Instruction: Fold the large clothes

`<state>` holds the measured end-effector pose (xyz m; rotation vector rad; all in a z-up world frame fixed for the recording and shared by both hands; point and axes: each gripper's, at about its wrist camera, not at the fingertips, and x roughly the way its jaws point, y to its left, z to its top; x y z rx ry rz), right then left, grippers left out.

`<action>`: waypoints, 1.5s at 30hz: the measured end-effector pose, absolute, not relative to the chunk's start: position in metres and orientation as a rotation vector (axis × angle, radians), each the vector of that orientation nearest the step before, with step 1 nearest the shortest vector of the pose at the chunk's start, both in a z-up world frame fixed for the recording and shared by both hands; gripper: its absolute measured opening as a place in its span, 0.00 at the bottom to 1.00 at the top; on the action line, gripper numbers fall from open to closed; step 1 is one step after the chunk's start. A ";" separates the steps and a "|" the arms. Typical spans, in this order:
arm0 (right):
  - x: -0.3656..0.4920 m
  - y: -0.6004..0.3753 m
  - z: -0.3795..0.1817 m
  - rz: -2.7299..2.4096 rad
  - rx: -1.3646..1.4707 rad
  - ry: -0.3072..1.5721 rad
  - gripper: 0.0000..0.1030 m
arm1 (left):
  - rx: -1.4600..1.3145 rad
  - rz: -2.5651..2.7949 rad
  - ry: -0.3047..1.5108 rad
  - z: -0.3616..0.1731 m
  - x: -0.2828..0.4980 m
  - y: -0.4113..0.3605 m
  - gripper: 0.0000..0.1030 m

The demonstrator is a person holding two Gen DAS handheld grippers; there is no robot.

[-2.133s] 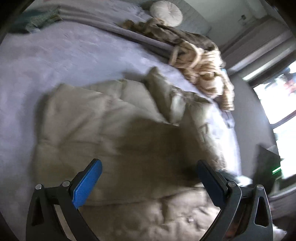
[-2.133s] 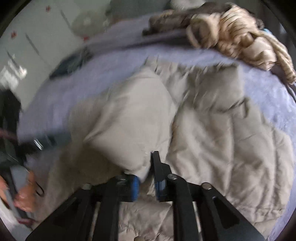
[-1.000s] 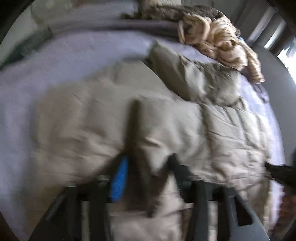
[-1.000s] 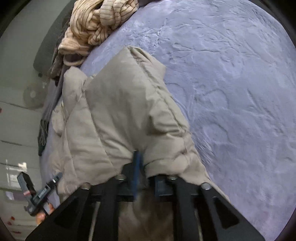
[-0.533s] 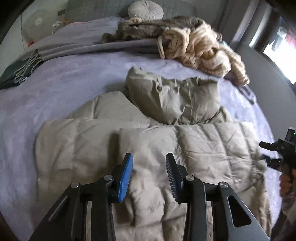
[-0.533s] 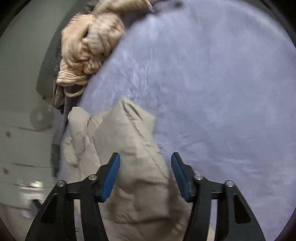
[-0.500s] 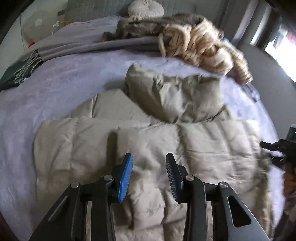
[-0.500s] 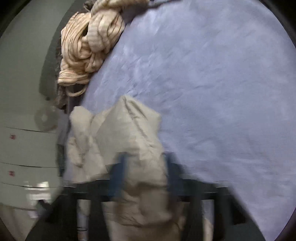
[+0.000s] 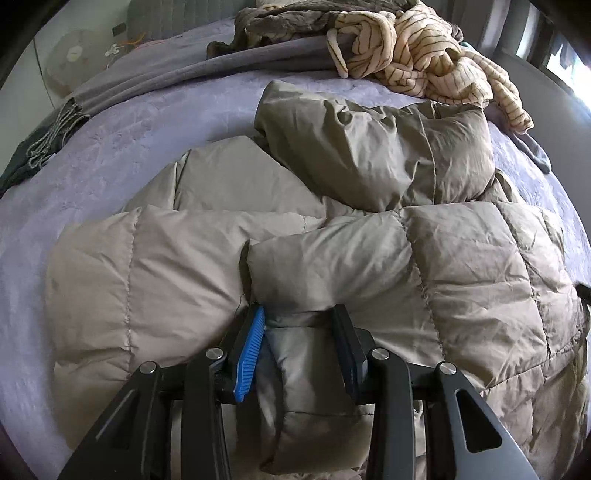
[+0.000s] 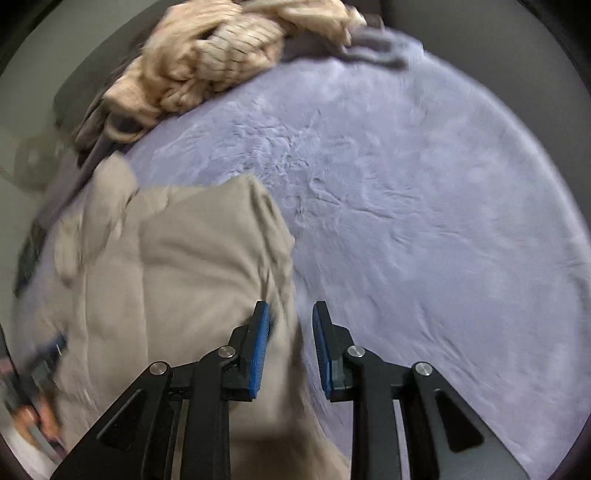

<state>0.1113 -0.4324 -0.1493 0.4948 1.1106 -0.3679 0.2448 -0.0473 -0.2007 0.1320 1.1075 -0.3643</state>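
A beige quilted puffer jacket lies spread on the lavender bedspread, its hood bunched at the far side. My left gripper is low on the jacket, shut on a puffy fold near the sleeve end that bulges between its pads. In the right wrist view the jacket fills the left half. My right gripper hovers over the jacket's right edge with its jaws opening. The fabric edge lies below the gap beside the left pad, and neither pad presses on it.
A cream striped knit blanket and a grey-brown throw are heaped at the bed's far side. A dark fringed cloth lies at the left edge. Bare bedspread stretches right of the jacket. A hand shows at lower left.
My left gripper has sunk onto the jacket and closed on a fold. My right gripper has let go of the jacket's edge, which now lies on the bed.
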 end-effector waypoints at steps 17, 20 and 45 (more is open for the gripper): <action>0.044 -0.412 -0.124 -0.374 0.468 1.238 0.50 | 0.151 -0.309 1.182 -0.163 0.209 -0.031 0.44; 0.036 -0.405 -0.118 -0.343 0.505 1.265 0.56 | 0.155 -0.303 1.227 -0.155 0.187 -0.026 0.44; -0.013 -0.353 -0.076 -0.079 0.580 1.370 0.78 | 0.101 -0.168 1.280 -0.082 0.048 -0.021 1.00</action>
